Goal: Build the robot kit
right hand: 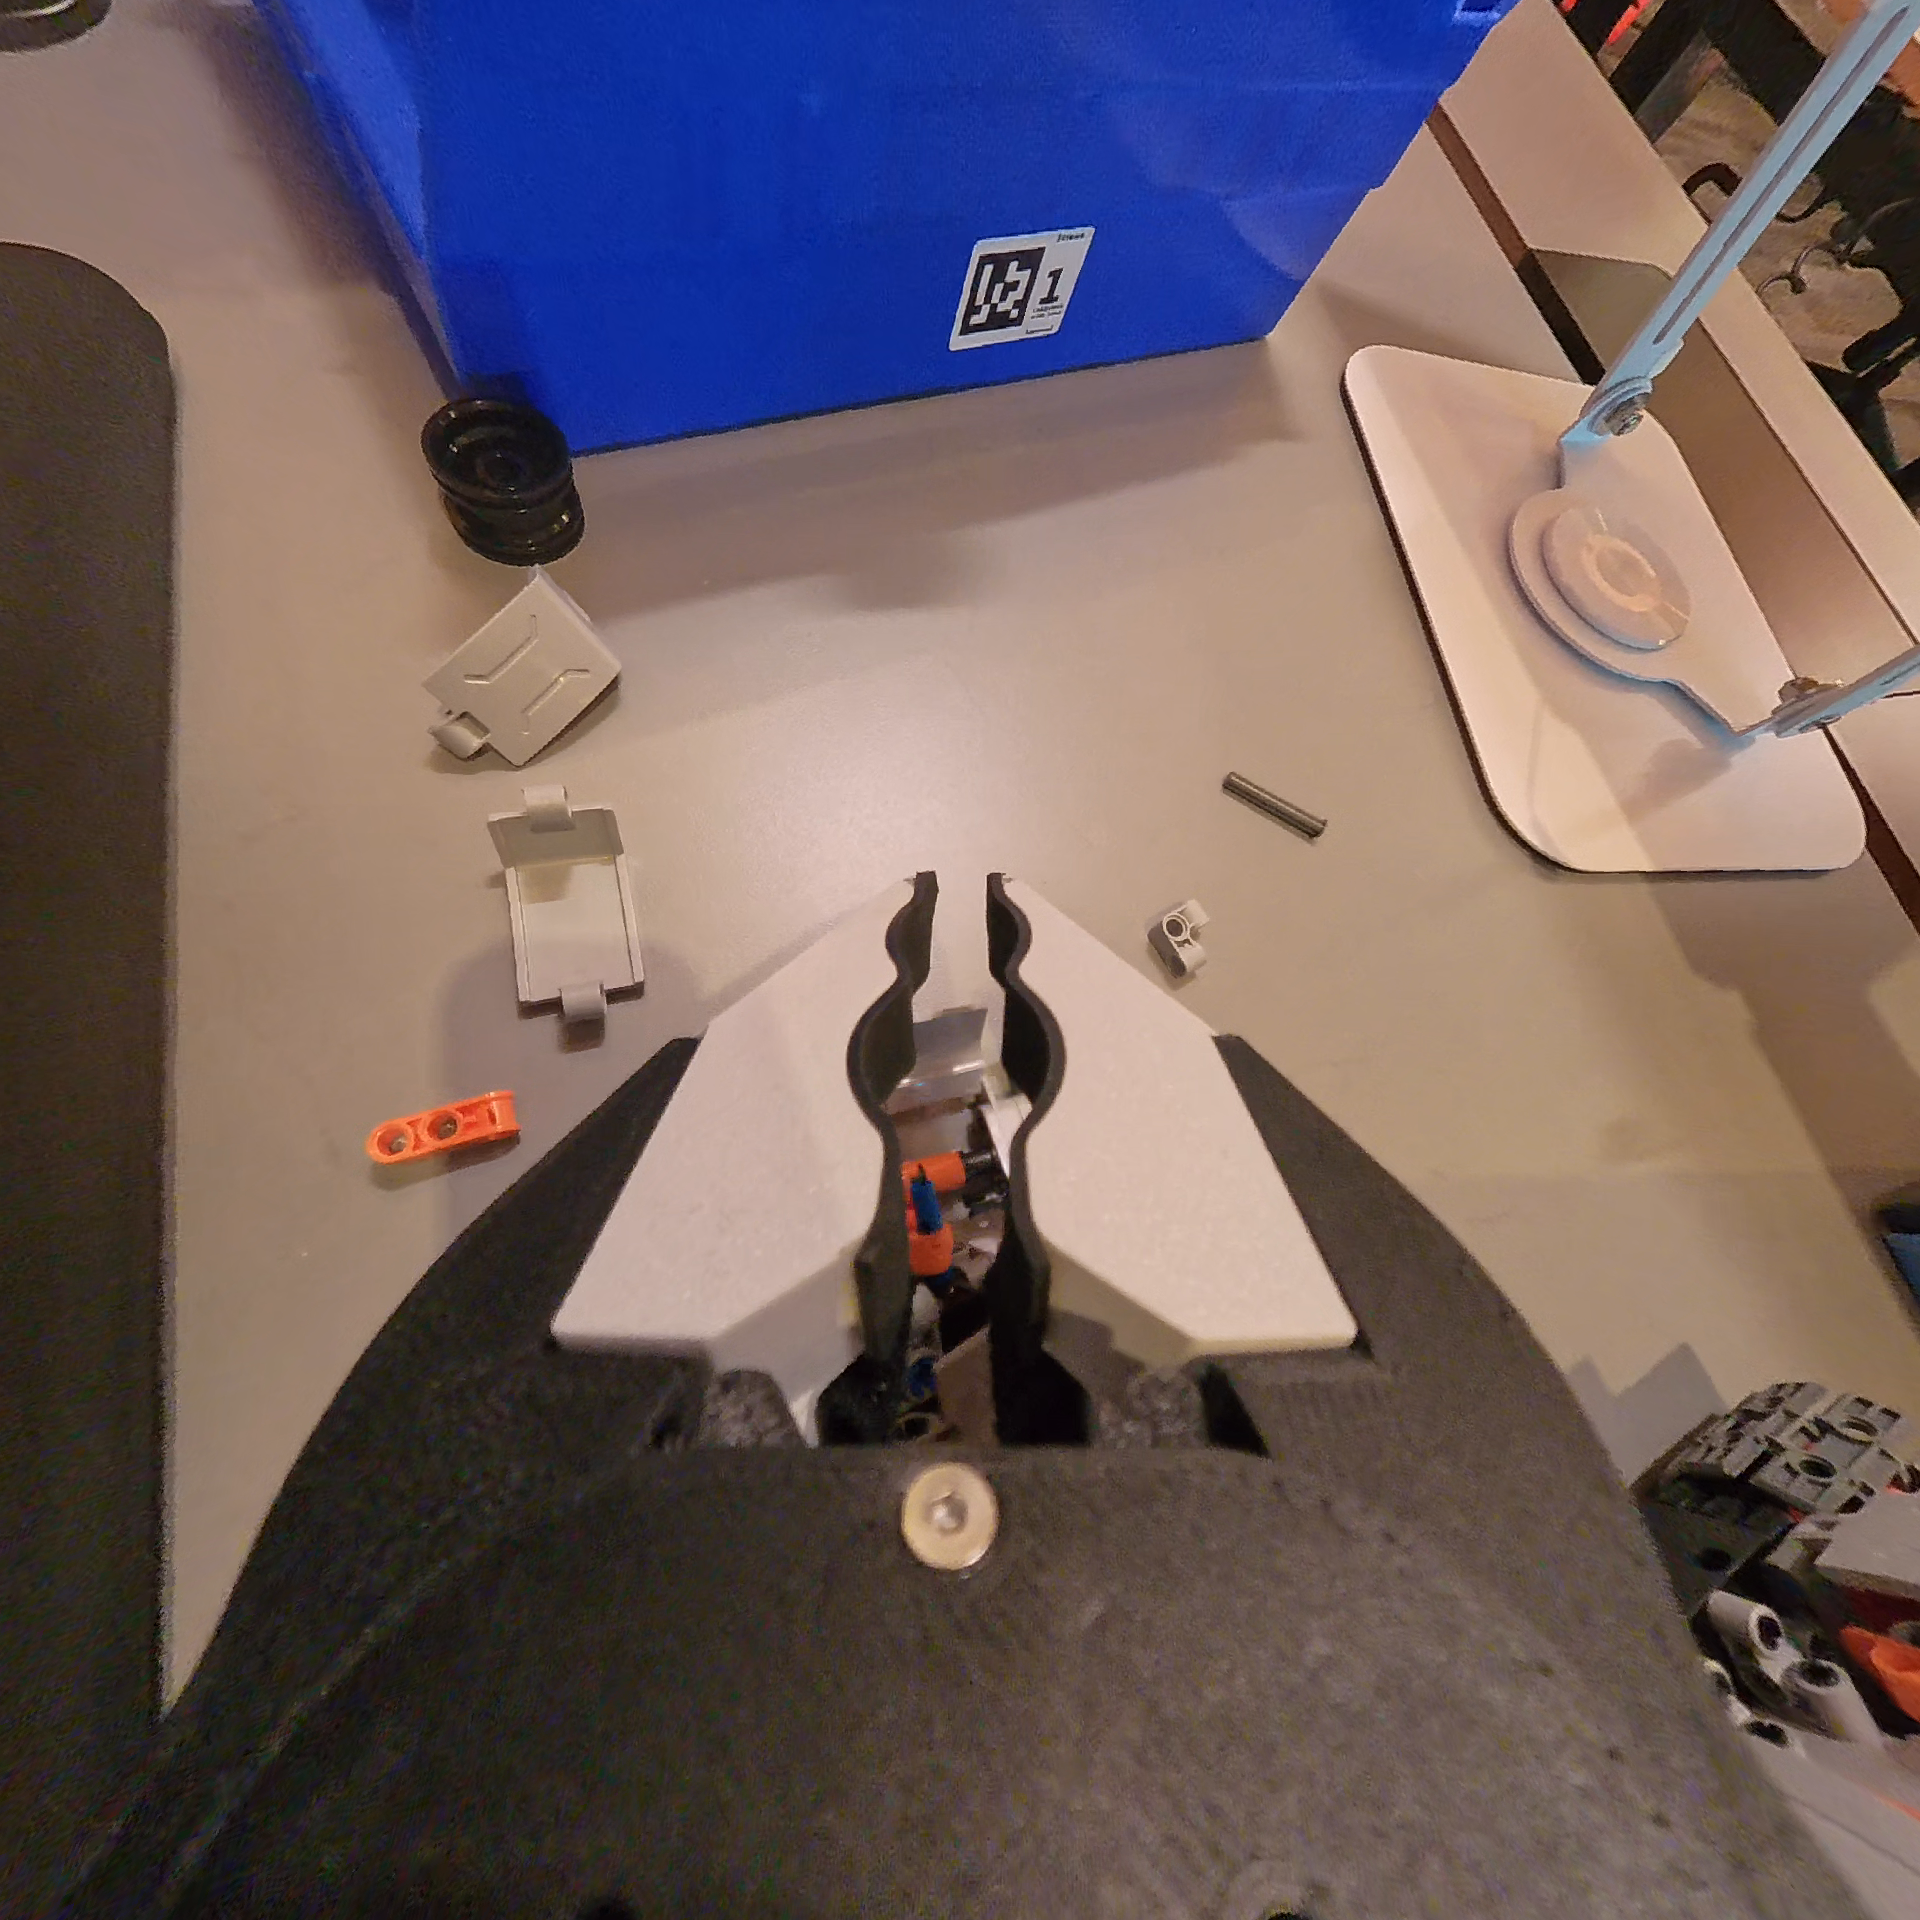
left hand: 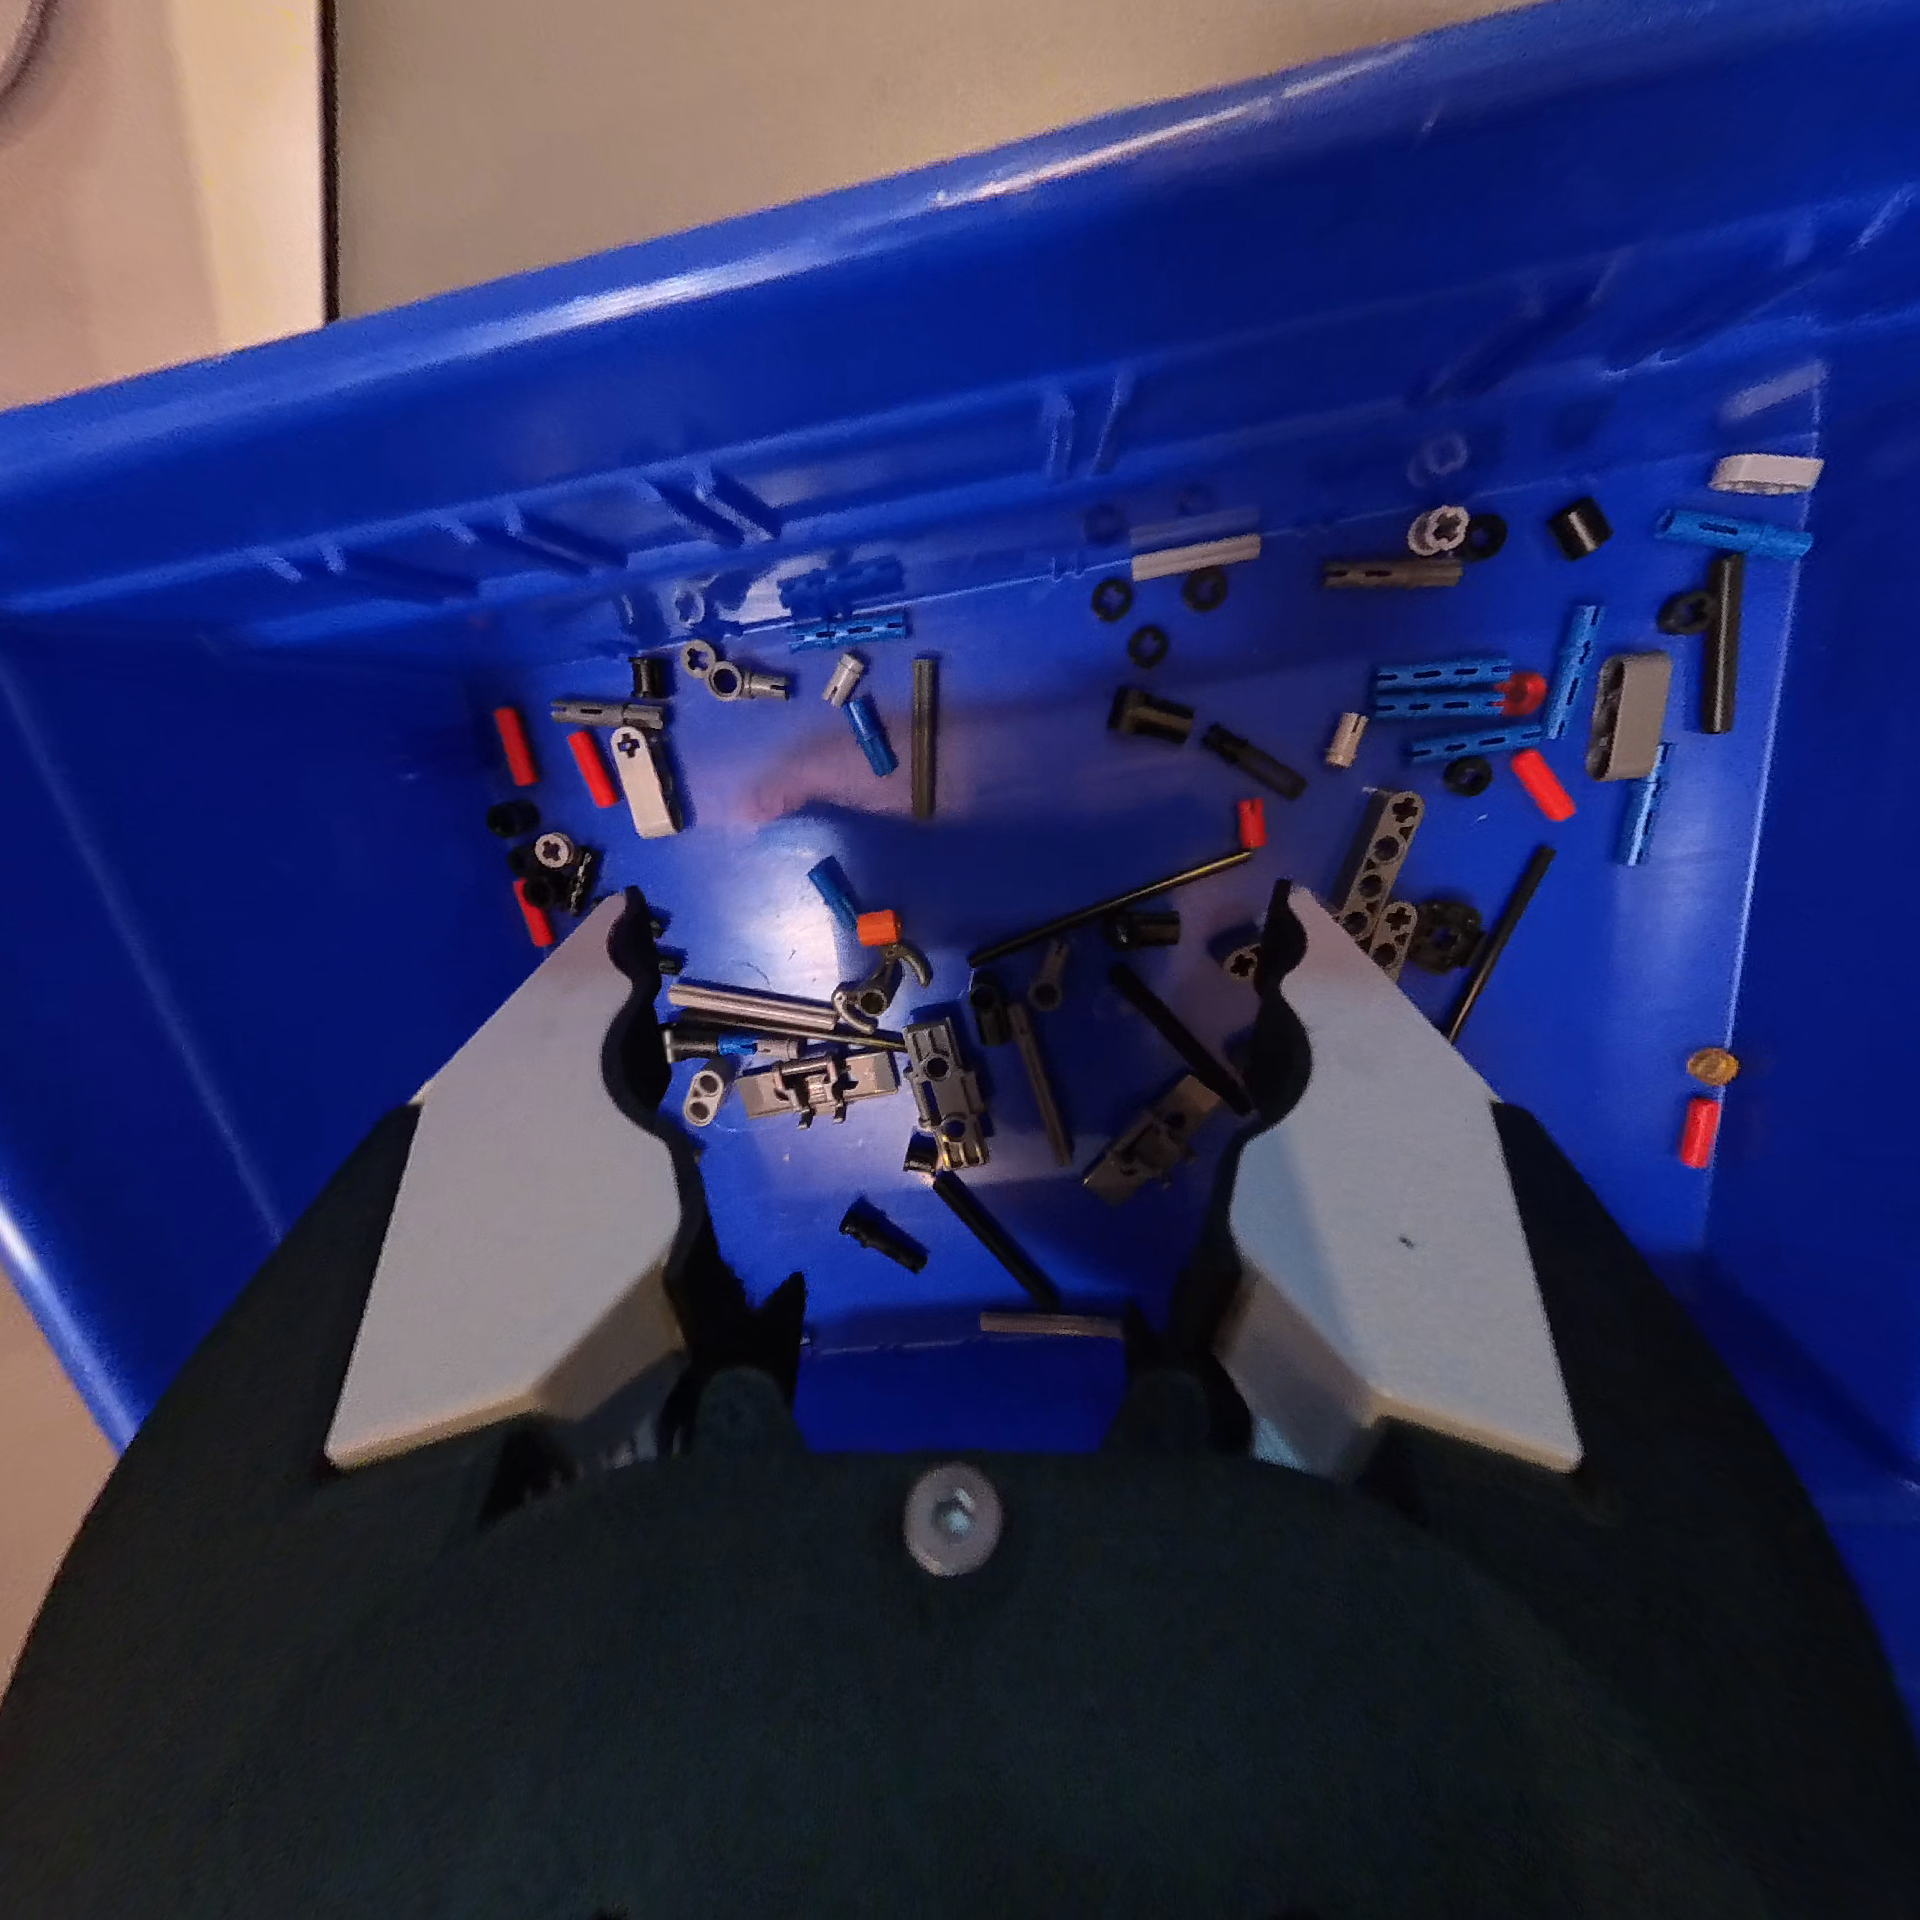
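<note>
Over the blue bin (left hand: pixel 1039 343), the left tool (left hand: pixel 956 914) hangs with its jaws spread wide and nothing between them. Below it, on the bin's floor, lie scattered small building-toy parts: grey connectors (left hand: pixel 940 1091) and a grey axle (left hand: pixel 753 1006) between the fingertips, an orange bush (left hand: pixel 878 928) and a blue pin (left hand: pixel 831 888) just beyond, a thin black rod (left hand: pixel 1112 906) slanting toward the right finger, red pins (left hand: pixel 514 746) at the left, and blue pins (left hand: pixel 1444 688) with a grey beam (left hand: pixel 1631 717) toward the far right corner.

On the grey tabletop (right hand: pixel 935 644), the right tool (right hand: pixel 961 883) has its jaws nearly together, the tips a narrow gap apart. Deeper between the fingers sits a small assembly (right hand: pixel 930 1184) with orange, blue and grey pieces; whether the pads actually press on it I cannot tell. Left of the tool lie two grey hinged panels (right hand: pixel 571 914), an orange beam (right hand: pixel 442 1127) and a black wheel (right hand: pixel 504 483), the wheel beside the bin's outer wall, which bears a square marker sticker (right hand: pixel 1018 286). To the right are a small grey connector (right hand: pixel 1179 930), a short dark axle (right hand: pixel 1273 802) and a white stand base (right hand: pixel 1475 727). A pile of dark grey parts (right hand: pixel 1797 1507) sits at the lower right edge.
</note>
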`<state>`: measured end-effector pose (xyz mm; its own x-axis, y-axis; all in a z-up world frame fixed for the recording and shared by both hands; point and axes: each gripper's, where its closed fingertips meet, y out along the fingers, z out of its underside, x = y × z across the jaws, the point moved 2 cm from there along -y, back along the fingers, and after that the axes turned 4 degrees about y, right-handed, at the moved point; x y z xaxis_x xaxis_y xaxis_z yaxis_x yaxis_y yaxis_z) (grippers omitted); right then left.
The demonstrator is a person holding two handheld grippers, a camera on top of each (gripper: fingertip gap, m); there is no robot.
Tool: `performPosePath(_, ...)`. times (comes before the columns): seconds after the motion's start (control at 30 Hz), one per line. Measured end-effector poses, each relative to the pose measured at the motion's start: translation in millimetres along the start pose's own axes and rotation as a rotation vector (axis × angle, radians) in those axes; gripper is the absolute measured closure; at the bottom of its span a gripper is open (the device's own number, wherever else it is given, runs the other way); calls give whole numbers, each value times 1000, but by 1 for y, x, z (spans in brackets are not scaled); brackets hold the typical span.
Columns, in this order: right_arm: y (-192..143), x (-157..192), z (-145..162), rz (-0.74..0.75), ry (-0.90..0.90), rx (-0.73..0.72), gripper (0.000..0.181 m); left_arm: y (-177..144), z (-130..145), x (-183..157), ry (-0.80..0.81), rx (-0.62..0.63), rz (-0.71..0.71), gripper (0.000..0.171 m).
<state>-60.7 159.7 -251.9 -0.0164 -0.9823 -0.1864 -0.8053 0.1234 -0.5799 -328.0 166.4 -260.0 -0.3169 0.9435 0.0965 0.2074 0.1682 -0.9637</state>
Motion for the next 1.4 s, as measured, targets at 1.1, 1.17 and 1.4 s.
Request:
performPosePath(1.1,-144,-89,-38,441,247,-534,177,-33,-25,14,27,-128,-140,80)
performPosePath(1.17,-154,-92,-37,446,266,-567,177,-34,-27,12,33,-128,-135,80)
performPosePath(1.4,-175,-96,-32,480,281,-579,171,-35,-32,6,62,-121,-134,80)
